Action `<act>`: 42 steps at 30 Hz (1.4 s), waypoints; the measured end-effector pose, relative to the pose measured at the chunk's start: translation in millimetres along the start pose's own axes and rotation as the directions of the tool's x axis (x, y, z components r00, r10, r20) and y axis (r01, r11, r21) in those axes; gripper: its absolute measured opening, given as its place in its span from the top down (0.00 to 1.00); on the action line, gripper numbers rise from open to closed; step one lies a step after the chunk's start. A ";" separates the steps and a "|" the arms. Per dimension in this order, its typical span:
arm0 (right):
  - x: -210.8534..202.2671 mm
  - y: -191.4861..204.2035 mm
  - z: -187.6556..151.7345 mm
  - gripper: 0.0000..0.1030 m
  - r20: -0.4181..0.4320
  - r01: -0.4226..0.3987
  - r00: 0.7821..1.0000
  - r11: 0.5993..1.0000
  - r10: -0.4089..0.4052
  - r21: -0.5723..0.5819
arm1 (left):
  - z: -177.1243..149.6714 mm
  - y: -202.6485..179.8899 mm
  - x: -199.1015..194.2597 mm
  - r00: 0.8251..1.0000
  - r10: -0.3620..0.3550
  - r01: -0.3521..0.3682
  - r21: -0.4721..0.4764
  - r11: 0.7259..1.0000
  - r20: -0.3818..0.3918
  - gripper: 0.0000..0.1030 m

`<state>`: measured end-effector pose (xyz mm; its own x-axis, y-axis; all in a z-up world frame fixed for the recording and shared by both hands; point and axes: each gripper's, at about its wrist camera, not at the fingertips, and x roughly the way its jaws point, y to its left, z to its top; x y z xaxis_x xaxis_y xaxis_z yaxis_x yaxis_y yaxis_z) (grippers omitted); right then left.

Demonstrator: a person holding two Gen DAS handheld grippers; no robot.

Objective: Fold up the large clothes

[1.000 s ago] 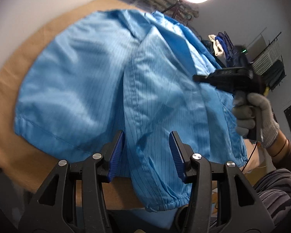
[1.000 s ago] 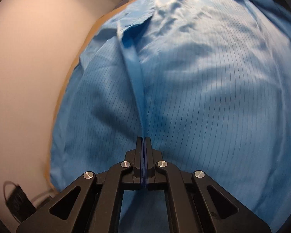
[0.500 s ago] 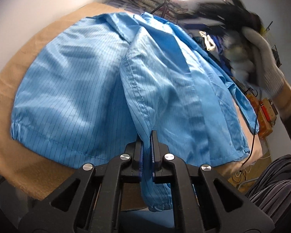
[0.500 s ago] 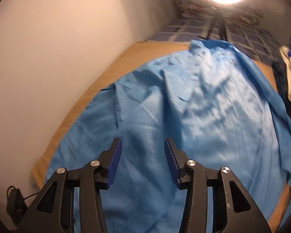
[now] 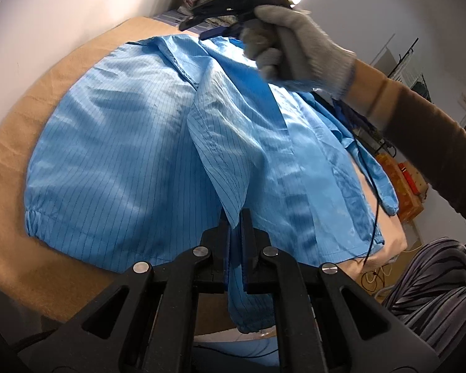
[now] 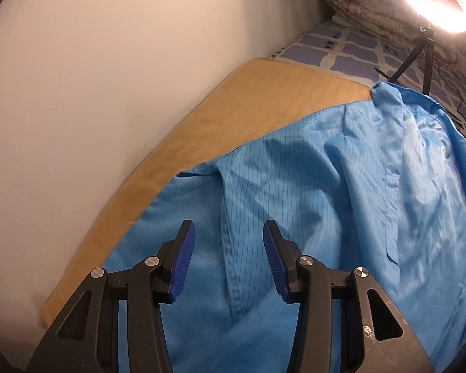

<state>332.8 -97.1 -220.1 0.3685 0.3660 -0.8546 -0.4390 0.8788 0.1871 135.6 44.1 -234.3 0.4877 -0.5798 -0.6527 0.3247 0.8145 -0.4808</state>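
The left gripper [image 5: 234, 217] is clamped down on a fold of the blue jacket [image 5: 124, 161], pinching the fabric right between its pads, while the right gripper [image 6: 229, 259] has its jaws wide apart with nothing in them, held above the cloth near the collar end. The jacket's spread out flat over a tan blanket [image 6: 264, 93], with a ring light [image 6: 431, 3] glowing beyond it.

coat [image 5: 124, 155] cuff: behind left tool [image 5: 234, 227] | ring light [image 6: 431, 3]: cropped
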 end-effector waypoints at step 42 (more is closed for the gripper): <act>90.9 51.7 92.5 0.99 -0.047 0.170 0.984 0.983 -0.173 -0.069 | -7.9 44.6 5.7 0.996 -0.071 0.061 -0.176 0.982 -0.051 0.56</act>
<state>419.4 9.9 -243.3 0.4000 0.1934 -0.8959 -0.4259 0.9048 0.0052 146.5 77.0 -264.1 0.4214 -0.6364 -0.6461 0.2059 0.7609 -0.6153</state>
